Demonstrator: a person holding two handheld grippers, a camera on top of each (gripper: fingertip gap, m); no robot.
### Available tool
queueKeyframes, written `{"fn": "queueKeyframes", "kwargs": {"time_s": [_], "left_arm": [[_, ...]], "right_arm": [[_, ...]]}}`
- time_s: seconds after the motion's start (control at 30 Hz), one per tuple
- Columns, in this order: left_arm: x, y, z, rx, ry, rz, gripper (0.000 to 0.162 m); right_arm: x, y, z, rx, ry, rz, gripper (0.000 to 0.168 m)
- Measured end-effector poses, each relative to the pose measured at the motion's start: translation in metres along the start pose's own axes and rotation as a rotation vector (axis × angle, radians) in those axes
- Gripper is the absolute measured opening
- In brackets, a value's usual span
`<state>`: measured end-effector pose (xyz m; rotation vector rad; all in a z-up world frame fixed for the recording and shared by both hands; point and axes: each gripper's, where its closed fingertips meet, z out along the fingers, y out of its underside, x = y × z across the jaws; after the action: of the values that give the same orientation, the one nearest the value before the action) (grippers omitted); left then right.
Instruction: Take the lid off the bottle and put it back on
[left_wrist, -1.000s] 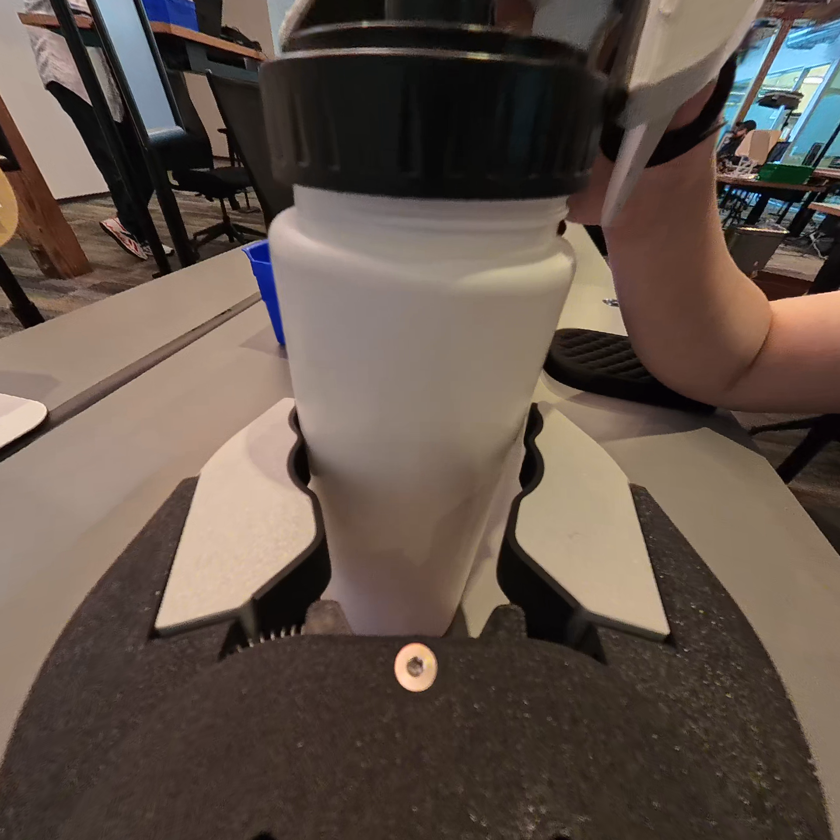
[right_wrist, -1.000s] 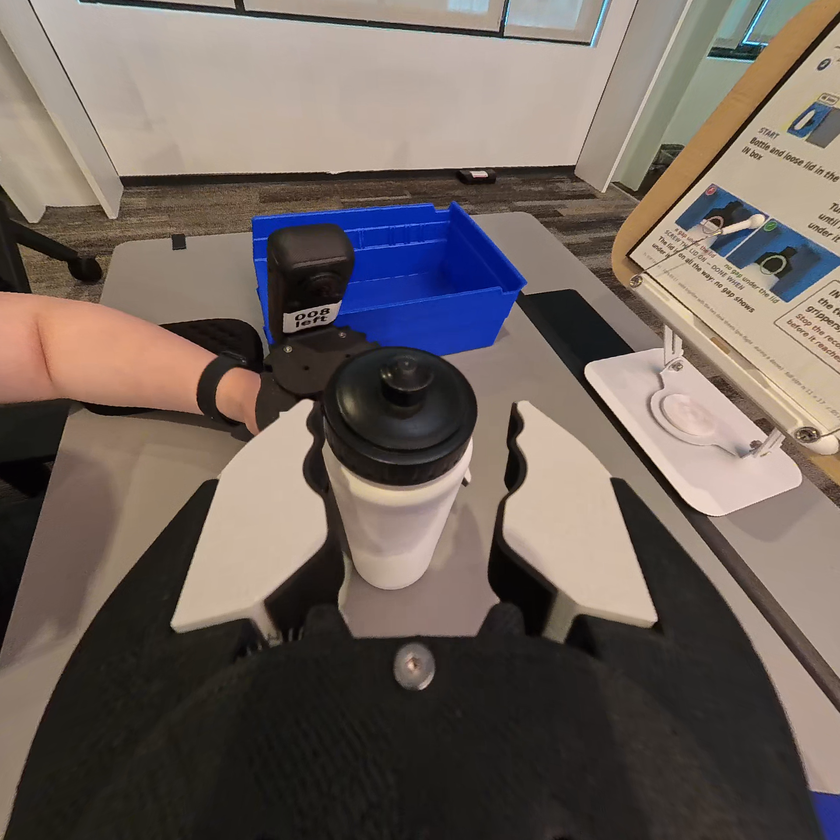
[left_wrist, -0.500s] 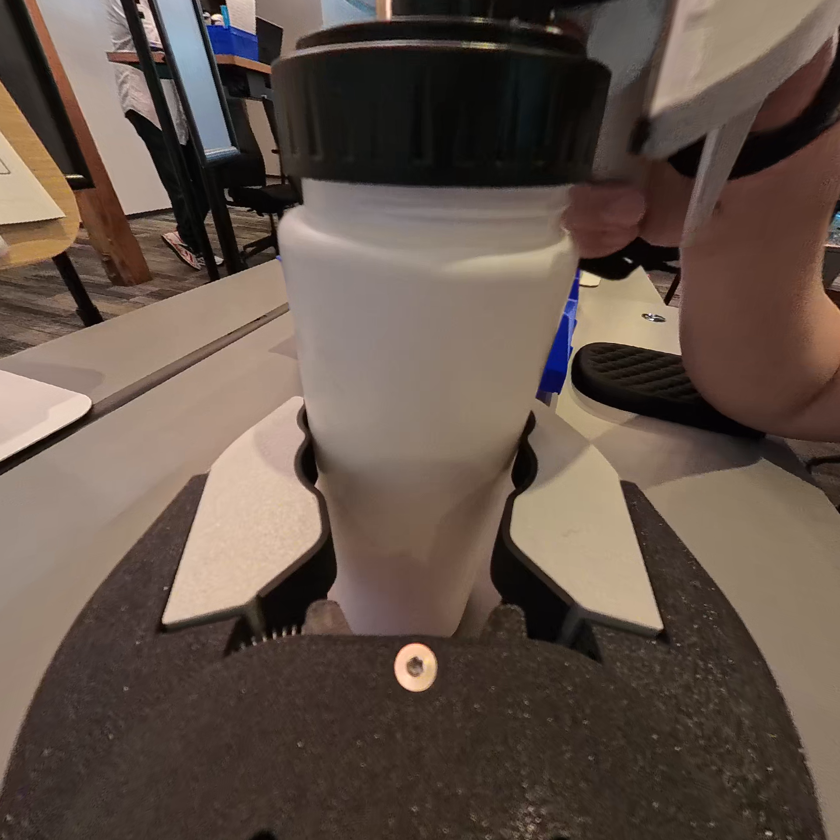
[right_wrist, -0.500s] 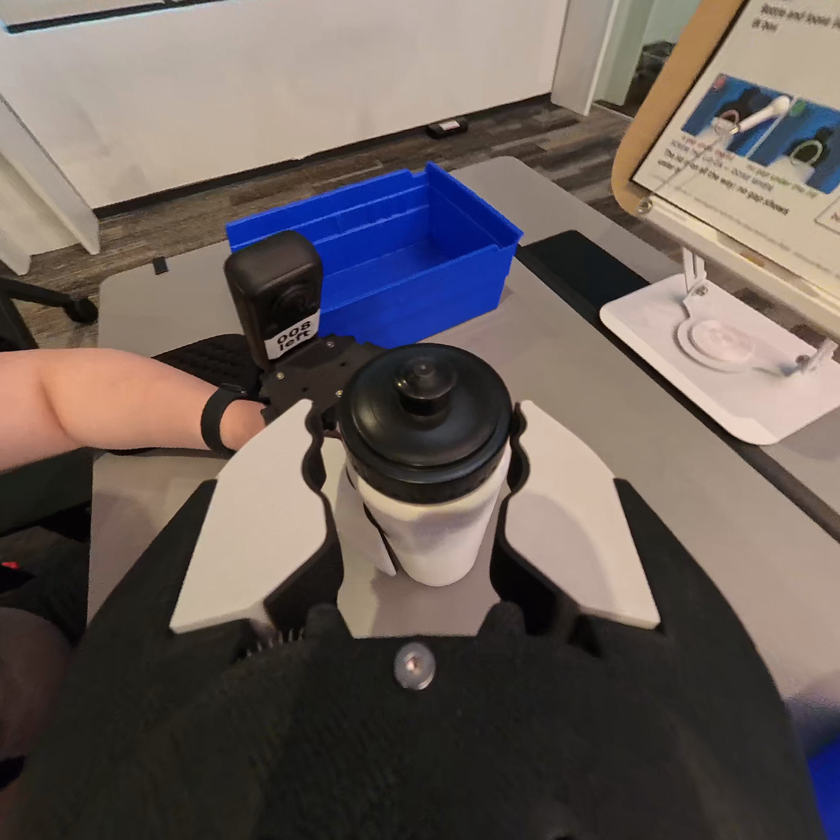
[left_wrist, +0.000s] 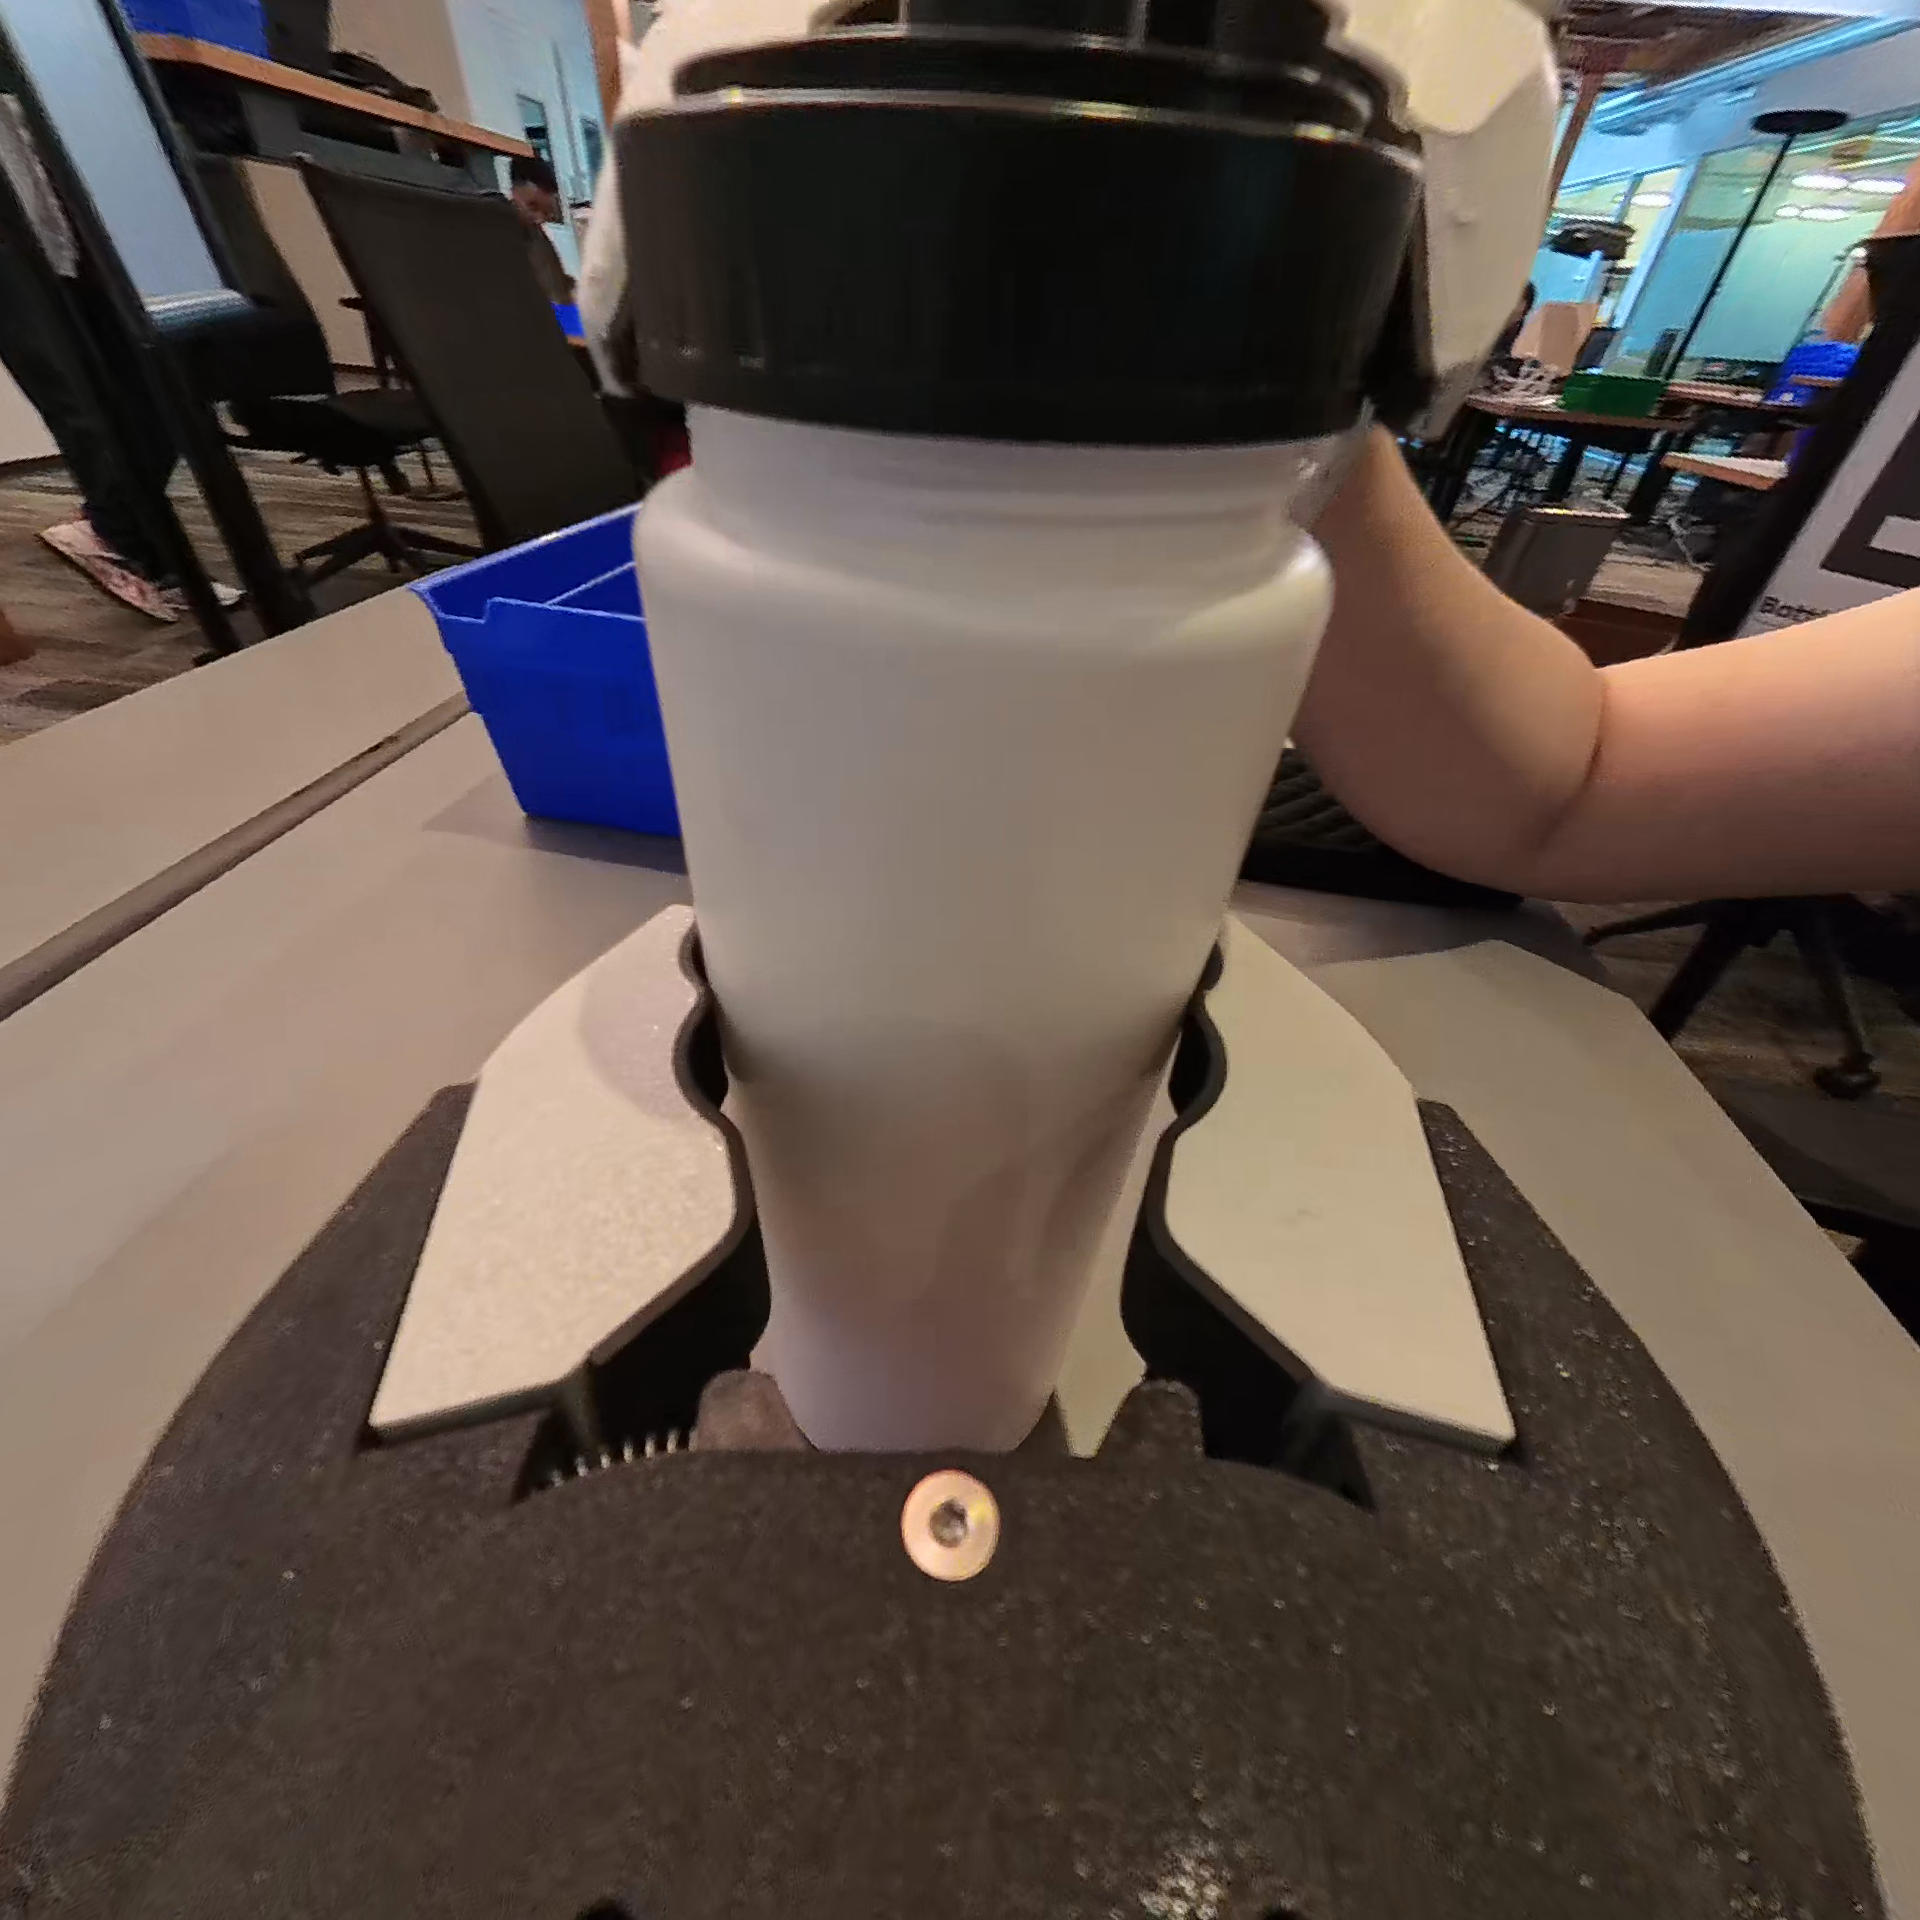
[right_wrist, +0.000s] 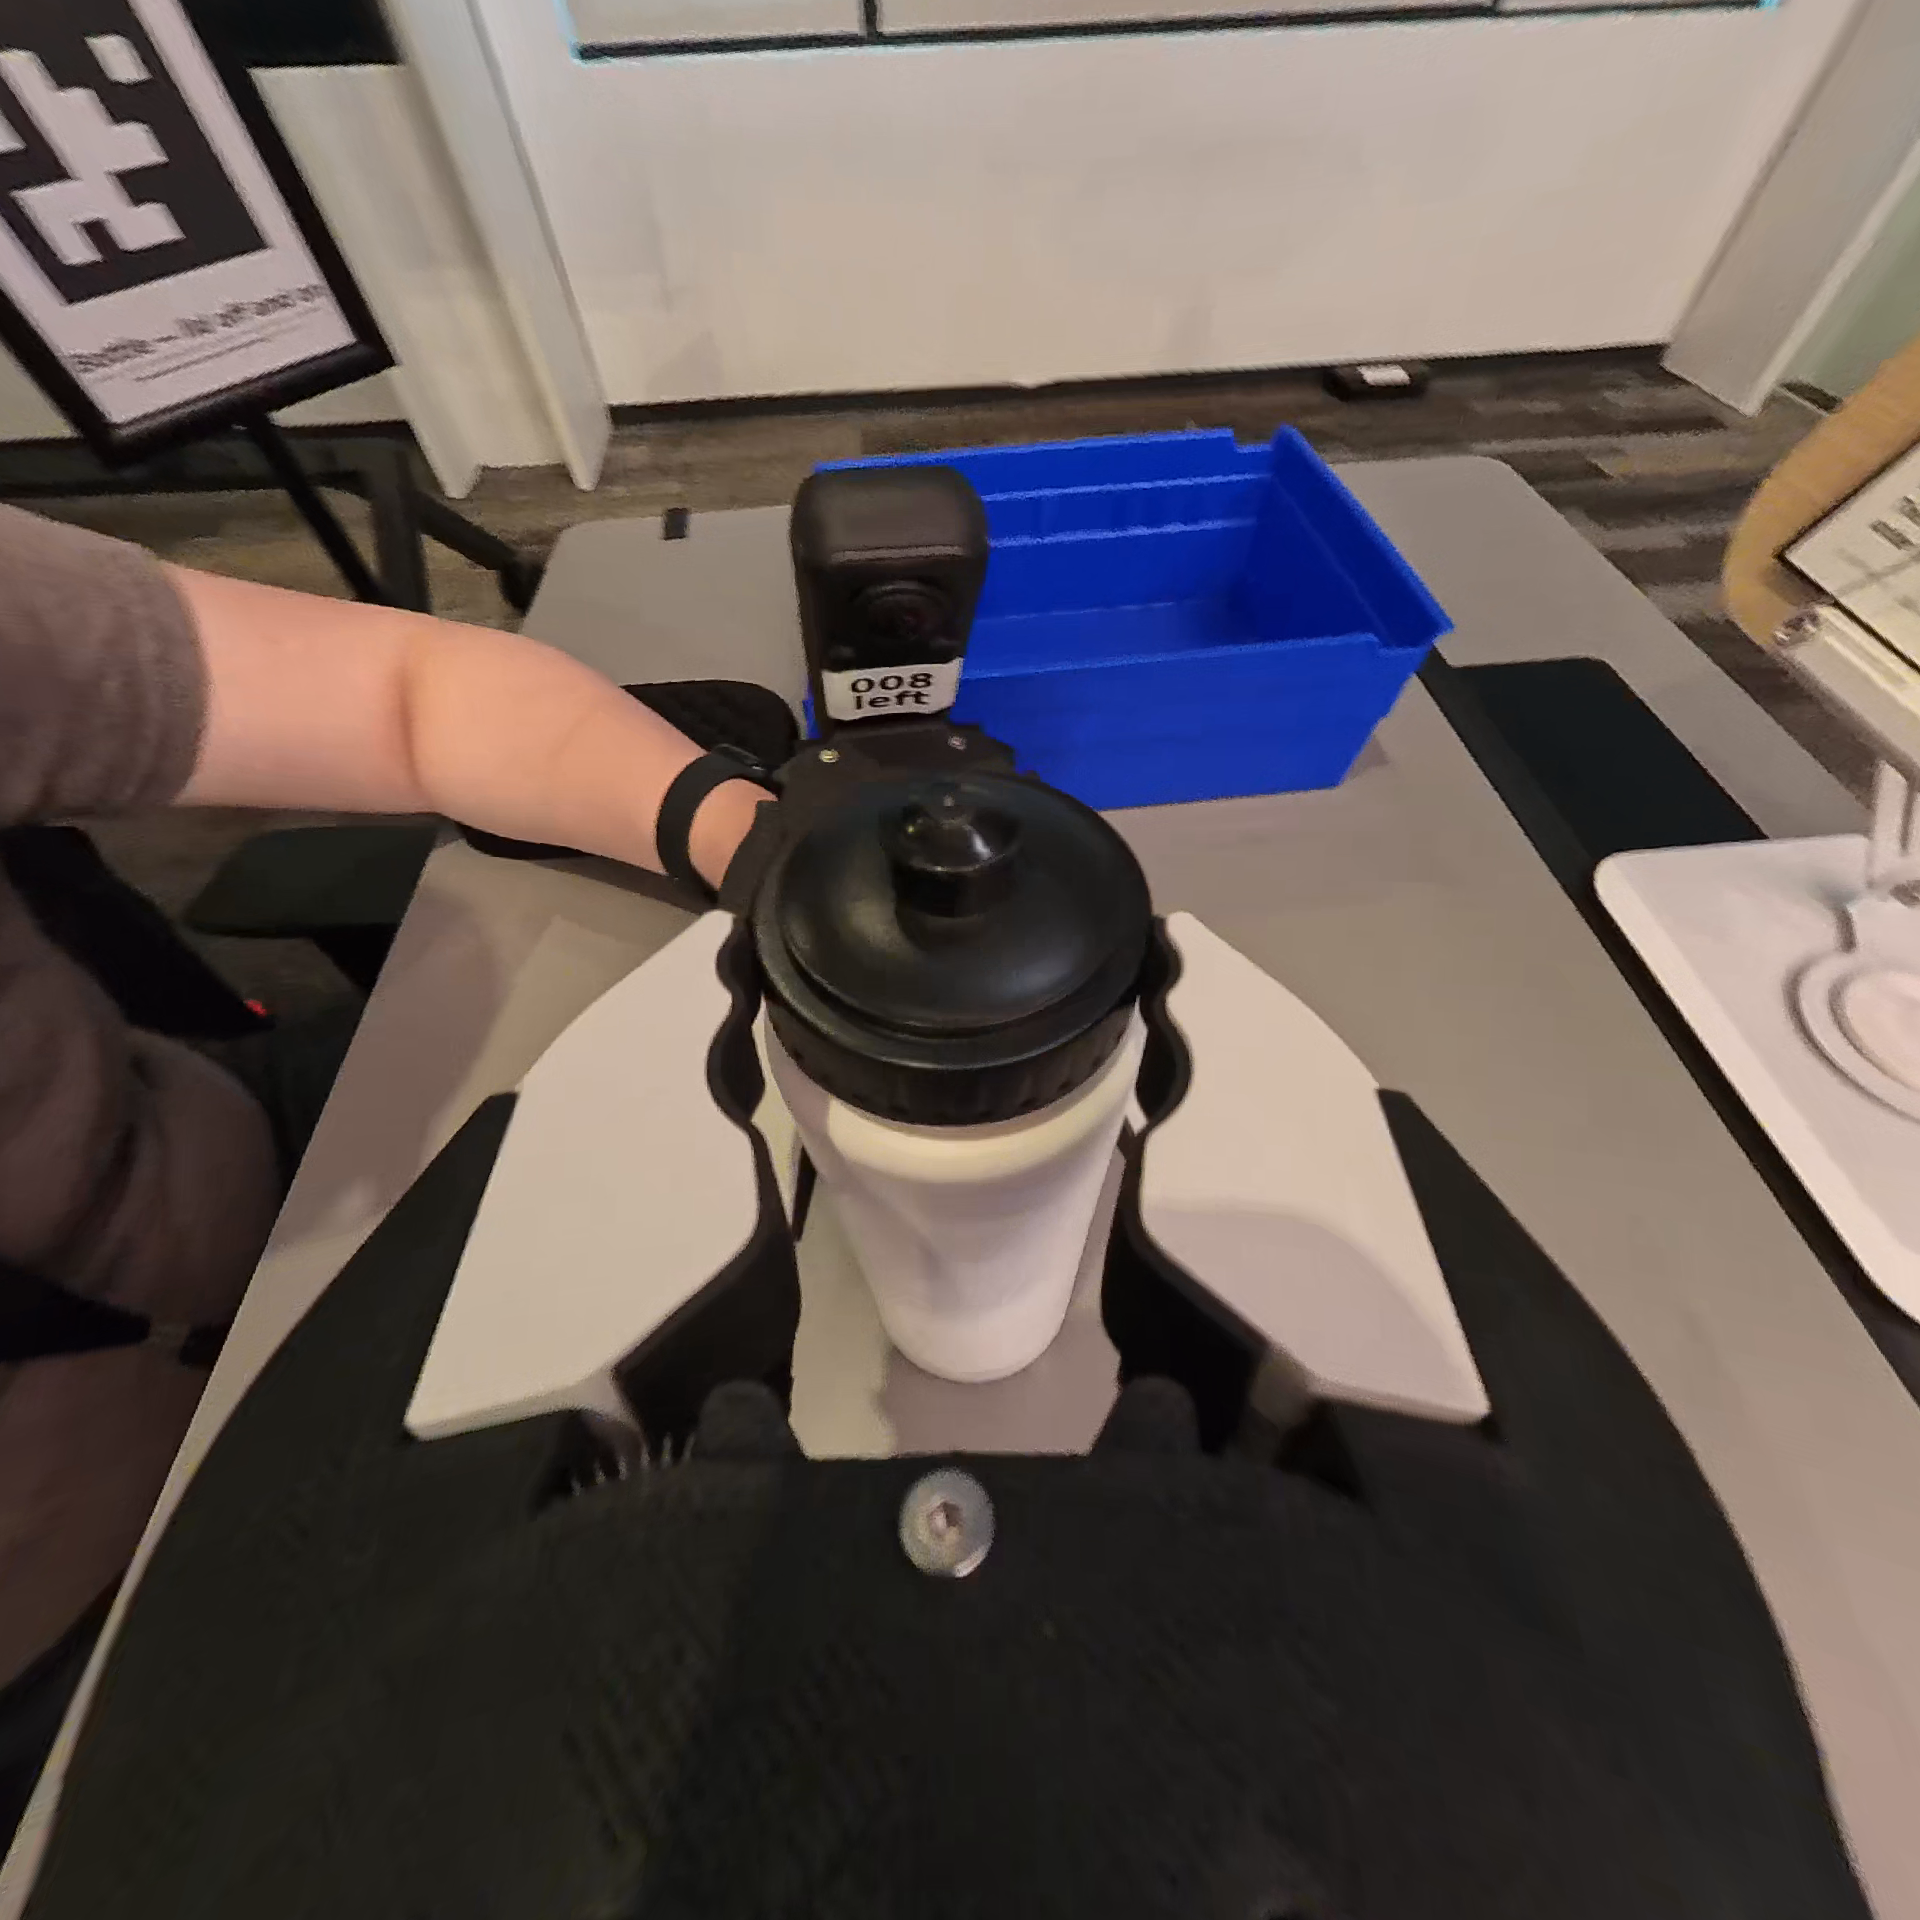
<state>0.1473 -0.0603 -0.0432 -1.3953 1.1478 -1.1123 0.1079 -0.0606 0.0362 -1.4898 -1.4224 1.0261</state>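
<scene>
— Fingers (left_wrist: 582, 1174) of the left gripper (left_wrist: 951, 1101) pinch the white bottle (left_wrist: 977, 831) low on its body; those of the right gripper (right_wrist: 951, 997) close on the black lid (right_wrist: 951, 971) from both sides.

— Where's the bottle?

— Upright on the grey surface (right_wrist: 1351, 935), just in front of the blue bin (right_wrist: 1174, 644). Lid looks seated on the neck; I'd judge unscrewing is the step in hand.

— How to do it well?

— Probably keep the left grip firm so the body can't spin, turn the right gripper about the bottle's axis, and lift only once the threads release. The soft wall may dent if squeezed harder.
</scene>
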Motion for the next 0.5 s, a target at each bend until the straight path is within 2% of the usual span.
{"fn": "queueKeyframes", "kwargs": {"time_s": [0.07, 0.13, 0.2, 0.3, 0.4, 0.5], "left_arm": [[0.002, 0.000, 0.001, -0.014, 0.001, 0.014, 0.085], [-0.002, 0.000, 0.002, -0.025, -0.035, -0.005, 0.085], [-0.013, -0.001, 0.000, -0.027, -0.126, -0.033, 0.085], [-0.023, 0.000, -0.001, -0.044, -0.251, -0.042, 0.086], [-0.025, 0.000, 0.001, -0.066, -0.321, -0.041, 0.086], [-0.024, 0.001, 0.001, -0.077, -0.318, -0.027, 0.086]], "right_arm": [[-0.002, 0.000, -0.002, 0.028, -0.039, -0.003, 0.073], [0.005, 0.000, -0.002, 0.035, -0.007, 0.070, 0.072], [0.018, -0.002, 0.001, 0.029, 0.100, 0.177, 0.081], [0.025, -0.001, 0.005, 0.003, 0.266, 0.266, 0.083], [0.027, -0.003, 0.007, 0.002, 0.374, 0.254, 0.078], [0.024, -0.003, 0.007, -0.031, 0.373, 0.190, 0.078]]}}
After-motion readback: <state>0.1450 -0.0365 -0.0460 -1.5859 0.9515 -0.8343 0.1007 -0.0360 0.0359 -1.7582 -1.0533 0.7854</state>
